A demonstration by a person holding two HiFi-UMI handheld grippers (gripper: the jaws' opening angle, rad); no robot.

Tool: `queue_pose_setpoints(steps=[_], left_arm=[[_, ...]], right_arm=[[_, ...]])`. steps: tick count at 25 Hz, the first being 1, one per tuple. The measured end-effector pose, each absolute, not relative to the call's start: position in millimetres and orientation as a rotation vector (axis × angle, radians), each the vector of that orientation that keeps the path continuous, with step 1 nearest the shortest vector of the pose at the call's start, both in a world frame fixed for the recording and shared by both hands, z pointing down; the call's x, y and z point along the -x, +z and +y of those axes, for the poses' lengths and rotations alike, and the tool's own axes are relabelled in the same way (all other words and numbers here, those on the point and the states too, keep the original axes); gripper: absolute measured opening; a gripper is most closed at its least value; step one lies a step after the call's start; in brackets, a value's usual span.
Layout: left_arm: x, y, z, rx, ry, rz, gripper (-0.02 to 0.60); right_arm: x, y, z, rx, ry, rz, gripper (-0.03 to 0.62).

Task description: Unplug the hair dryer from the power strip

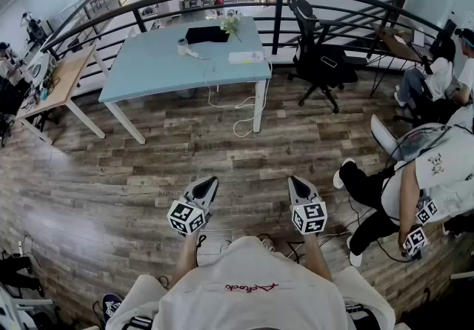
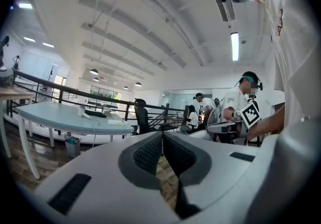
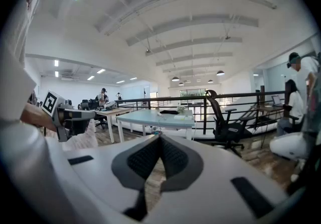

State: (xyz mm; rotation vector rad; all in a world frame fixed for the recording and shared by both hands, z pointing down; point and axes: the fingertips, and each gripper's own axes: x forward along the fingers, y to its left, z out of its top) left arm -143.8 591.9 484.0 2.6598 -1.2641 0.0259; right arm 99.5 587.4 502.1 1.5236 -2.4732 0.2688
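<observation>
Currently, left gripper (image 1: pixel 210 183) and right gripper (image 1: pixel 295 182) are both pressed together, empty, above brown wooden floor (image 1: pixel 148 166). Task items are indistinguishable among small objects (image 1: pixel 194 51) on distant pale-blue rectangular table (image 1: pixel 148 66).

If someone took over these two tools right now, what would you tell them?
Left tool: shut, empty, held over the floor.
Right tool: shut, empty, beside it.
The blue table is ahead across the room, out of reach; a white cord hangs off it. I cannot pick out the hair dryer or power strip from here.
Done: nothing.
Left: walk over, find them, unplug.
</observation>
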Motion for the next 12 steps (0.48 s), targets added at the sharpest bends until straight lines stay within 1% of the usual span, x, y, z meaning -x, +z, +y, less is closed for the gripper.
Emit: queue_pose_setpoints(steps=[12], left_arm=[[143.7, 486.1, 594.4, -2.665, 0.041, -1.254, 0.014]], right_arm=[[-98.3, 503.0, 588.4, -1.521, 0.278, -2.477, 0.017]])
